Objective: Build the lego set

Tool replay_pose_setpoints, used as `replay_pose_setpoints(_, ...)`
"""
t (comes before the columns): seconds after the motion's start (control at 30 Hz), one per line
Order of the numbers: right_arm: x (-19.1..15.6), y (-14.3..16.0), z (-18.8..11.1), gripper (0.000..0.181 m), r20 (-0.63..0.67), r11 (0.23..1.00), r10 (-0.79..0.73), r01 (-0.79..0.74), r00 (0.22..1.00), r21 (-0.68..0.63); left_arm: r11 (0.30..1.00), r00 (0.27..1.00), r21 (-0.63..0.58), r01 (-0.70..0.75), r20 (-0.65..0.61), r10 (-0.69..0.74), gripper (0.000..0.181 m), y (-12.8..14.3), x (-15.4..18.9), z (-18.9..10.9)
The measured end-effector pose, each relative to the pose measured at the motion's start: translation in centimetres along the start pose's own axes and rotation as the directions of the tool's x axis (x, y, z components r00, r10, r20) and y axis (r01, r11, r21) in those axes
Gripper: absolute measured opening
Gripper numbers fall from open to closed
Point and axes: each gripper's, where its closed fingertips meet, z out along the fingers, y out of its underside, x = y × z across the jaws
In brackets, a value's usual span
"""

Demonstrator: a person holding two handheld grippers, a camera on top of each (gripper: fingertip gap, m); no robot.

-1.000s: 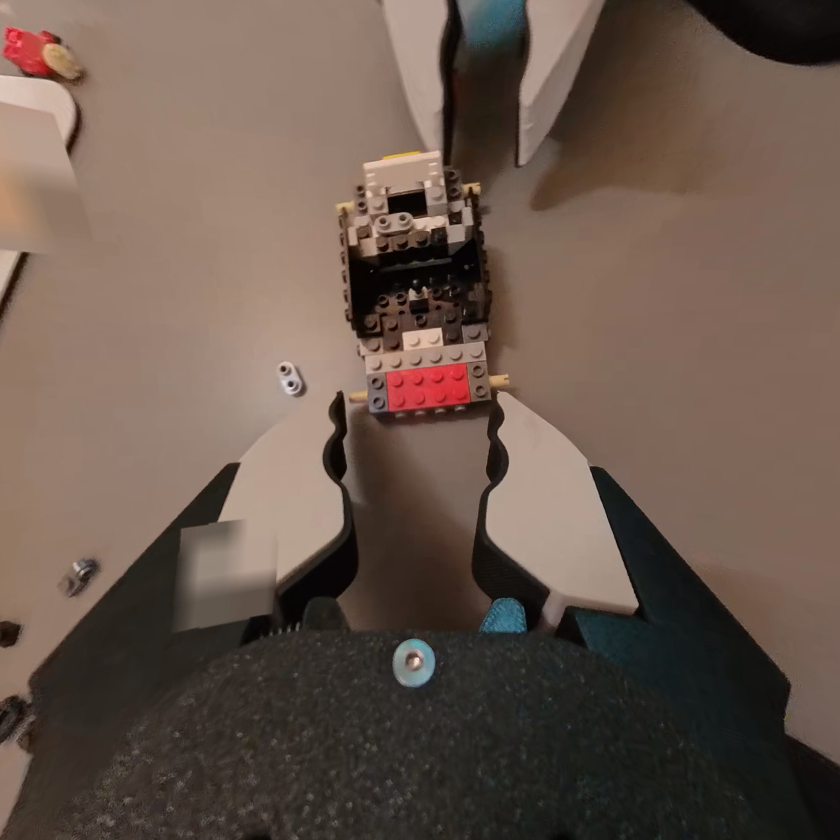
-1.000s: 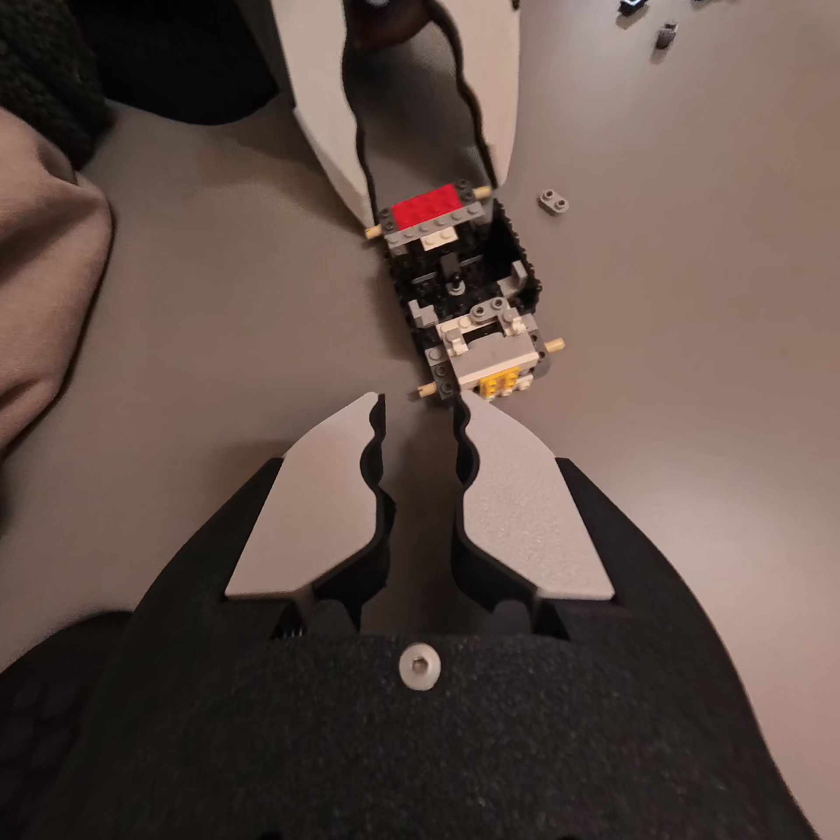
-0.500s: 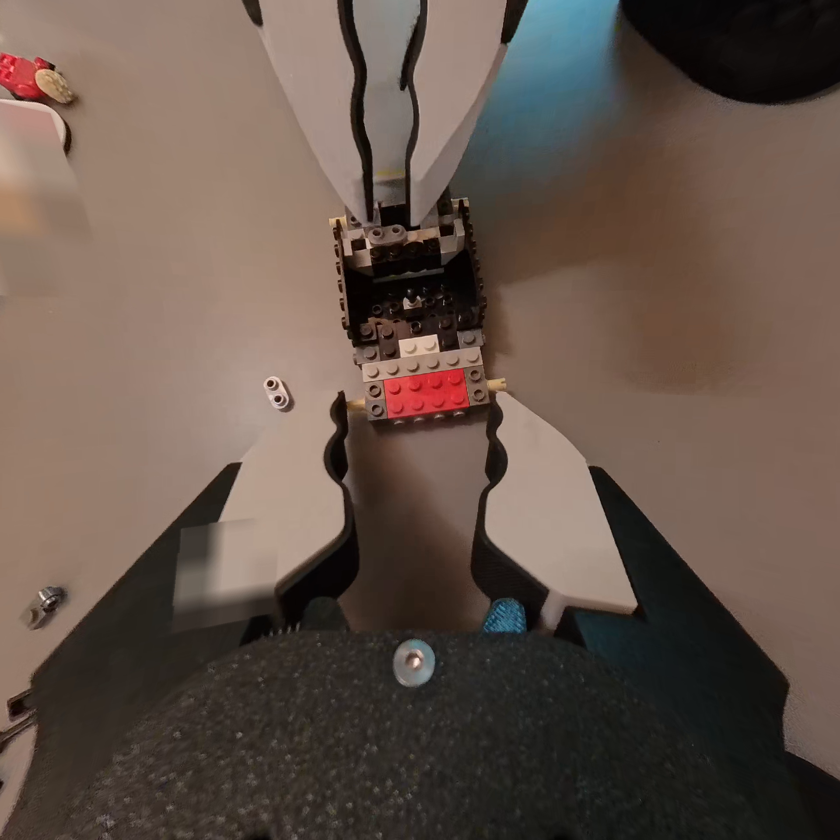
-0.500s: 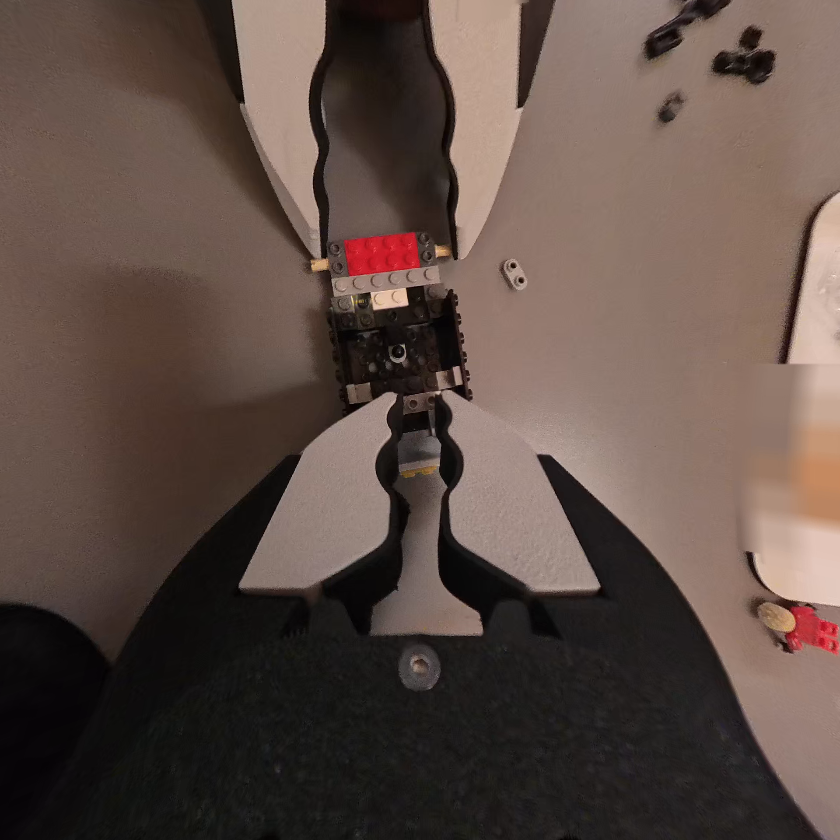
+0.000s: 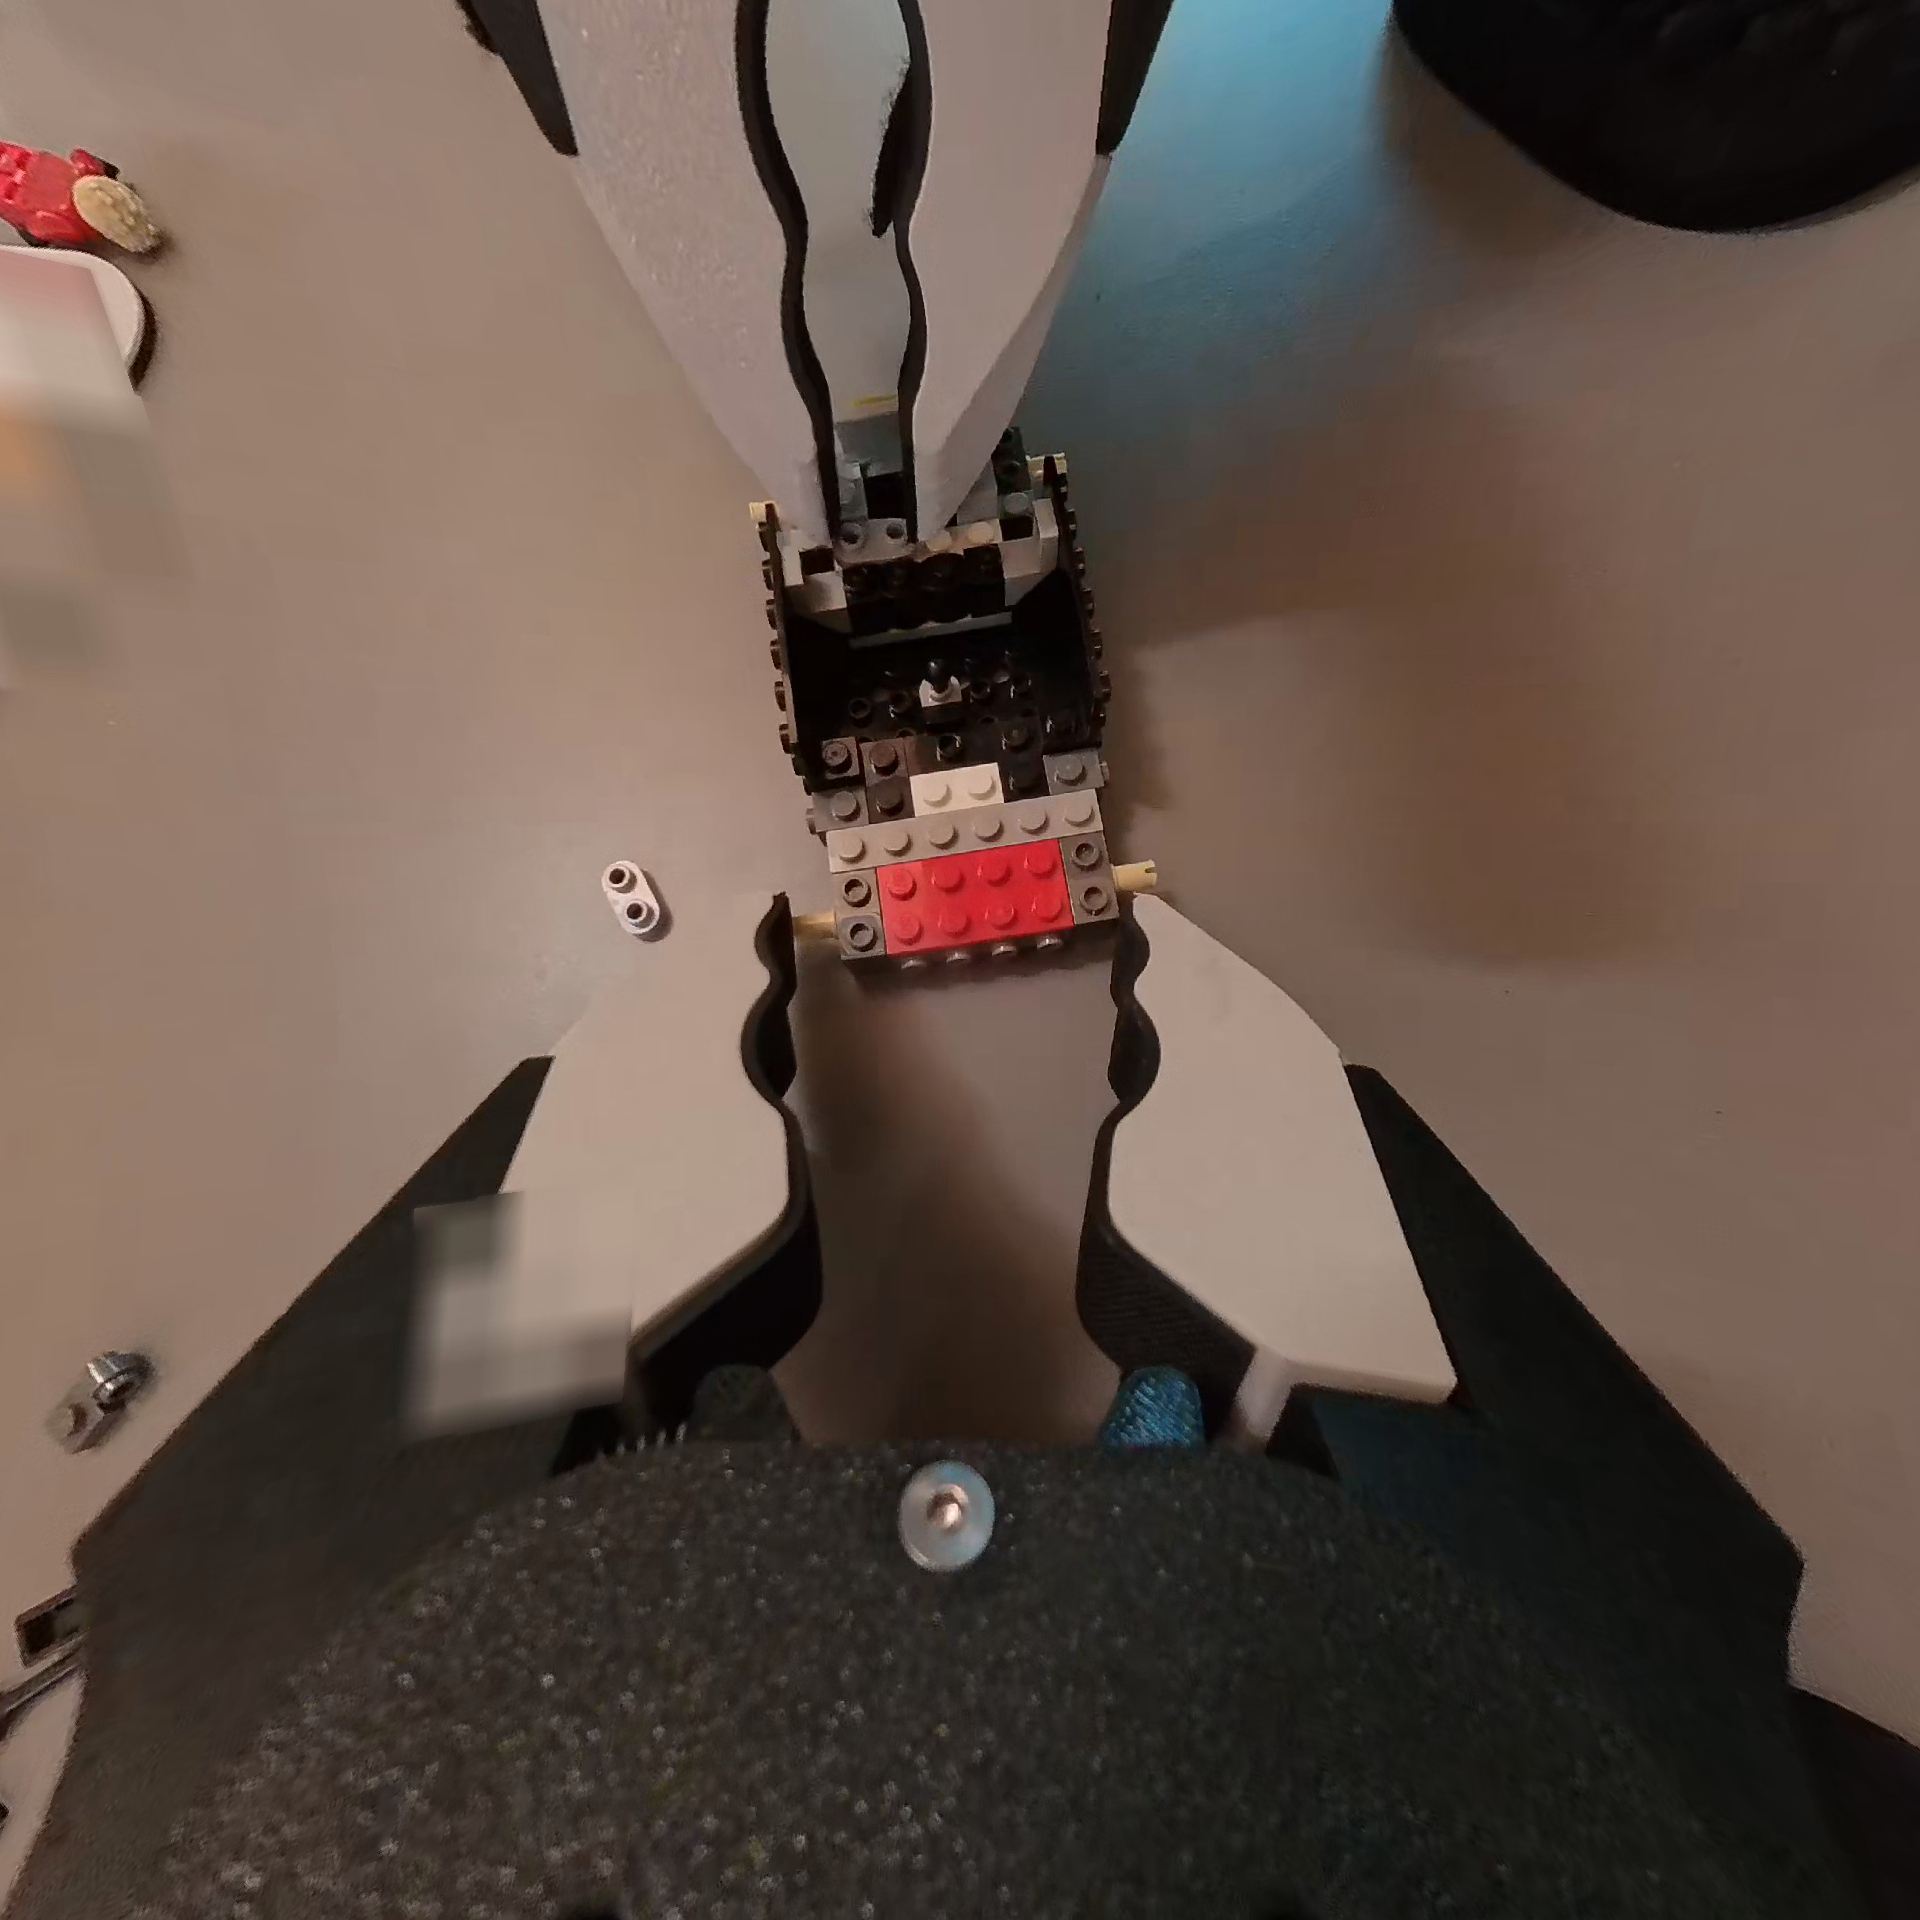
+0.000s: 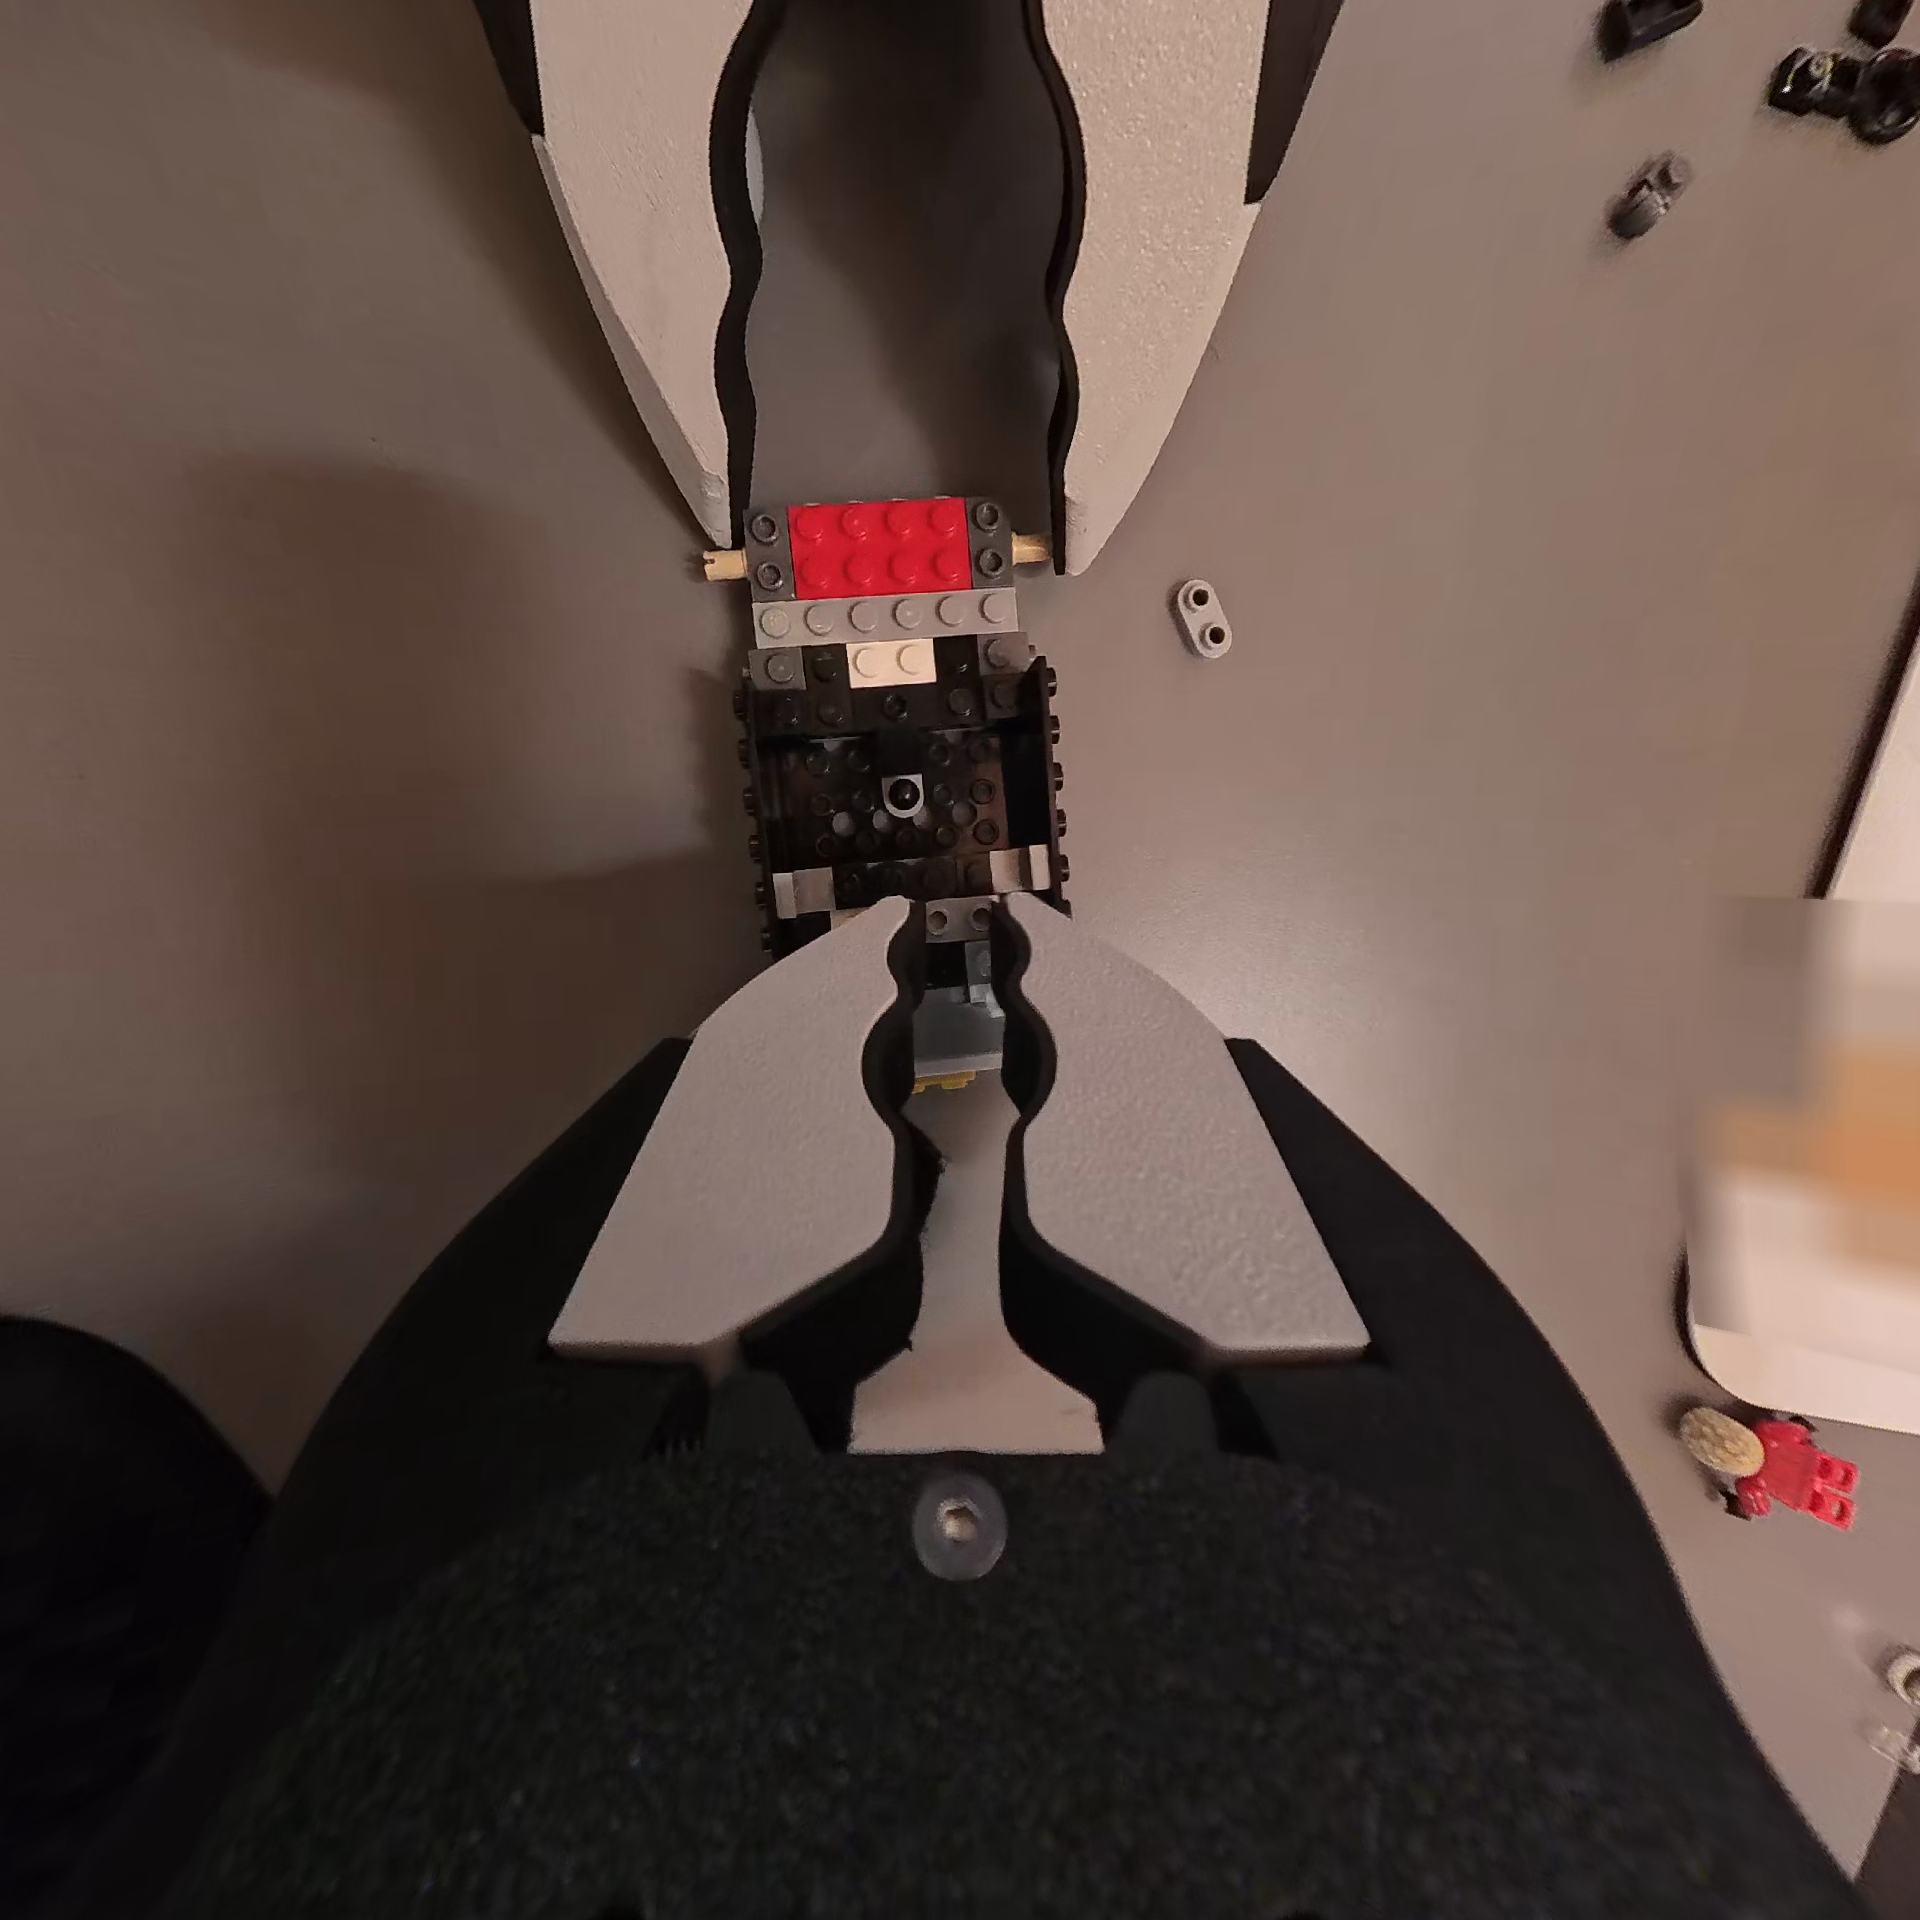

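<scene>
Lego car (image 5: 940,727) sits on the bench (image 5: 416,675); my left tongs (image 5: 951,920) spread around its red end to steady it, right tongs (image 6: 951,920) pinching the grey end.

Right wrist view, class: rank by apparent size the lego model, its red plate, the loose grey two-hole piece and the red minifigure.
Largest to smallest:
1. lego model
2. red plate
3. red minifigure, though it lies nearer the camera, so its place against the plate is unsure
4. grey two-hole piece

left tongs (image 5: 951,920) — spread wide | right tongs (image 6: 954,914) — nearly closed, facing the left
</scene>
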Motion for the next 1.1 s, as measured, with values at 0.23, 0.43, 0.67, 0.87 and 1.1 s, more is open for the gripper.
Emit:
replay_pose_setpoints(0.23, 0.06, -0.01, -0.10, 0.013, 0.016, 1.000, -0.004, 0.004, 1.000, 0.015, 1.000, 1.000, 0.002, 0.000, -0.001, 0.000, 0.058, 0.01, 0.01, -0.02)
replay_pose_setpoints(0.43, 0.02, -0.20, -0.47, 0.013, 0.014, 1.000, -0.006, 0.006, 1.000, 0.016, 1.000, 1.000, 0.003, -0.001, -0.001, 0.001, 0.058, 0.01, 0.03, -0.03)
replay_pose_setpoints(0.67, 0.00, 0.04, -0.09, 0.011, 0.019, 1.000, -0.013, 0.013, 1.000, -0.017, 1.000, 1.000, 0.003, -0.003, -0.001, 0.003, 0.058, 0.00, 0.02, -0.02)
replay_pose_setpoints(0.87, -0.03, 0.03, -0.04, 0.010, 0.030, 0.999, -0.017, 0.018, 0.999, -0.041, 1.000, 1.000, 0.003, -0.005, -0.001, 0.005, 0.058, 0.00, 0.03, -0.01)
replay_pose_setpoints(1.1, -0.06, 0.02, 0.01, 0.011, 0.052, 0.997, -0.032, 0.036, 0.998, -0.071, 1.000, 1.000, 0.004, -0.008, -0.002, 0.008, 0.058, 0.03, 0.03, 0.00)
